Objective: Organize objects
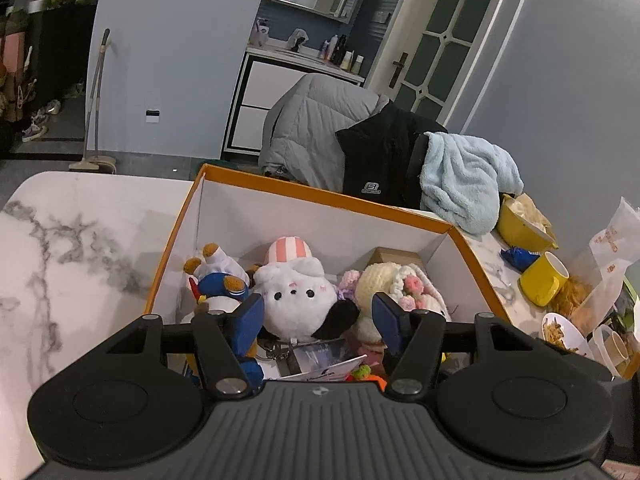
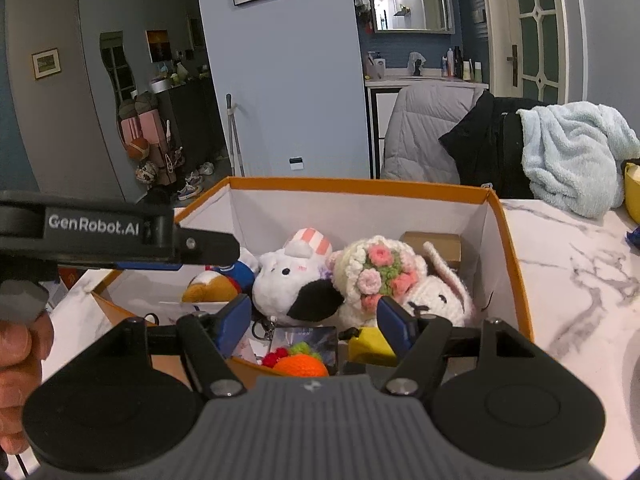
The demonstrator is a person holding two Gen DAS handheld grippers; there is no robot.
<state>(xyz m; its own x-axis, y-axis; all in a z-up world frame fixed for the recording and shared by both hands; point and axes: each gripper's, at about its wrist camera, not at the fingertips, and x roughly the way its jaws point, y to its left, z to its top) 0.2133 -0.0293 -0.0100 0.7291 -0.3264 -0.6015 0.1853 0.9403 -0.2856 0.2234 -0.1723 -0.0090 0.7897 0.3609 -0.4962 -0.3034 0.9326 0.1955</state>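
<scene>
Left gripper (image 1: 318,322): jaws parted, nothing held.
Right gripper (image 2: 314,322): jaws parted, empty.
Risk: white plush (image 1: 296,296) snagged by keyring, neighbours dragged from orange box (image 1: 332,196).

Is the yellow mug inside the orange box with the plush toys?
No. The yellow mug stands on the marble table, outside the orange box and to its right in the left wrist view.
</scene>
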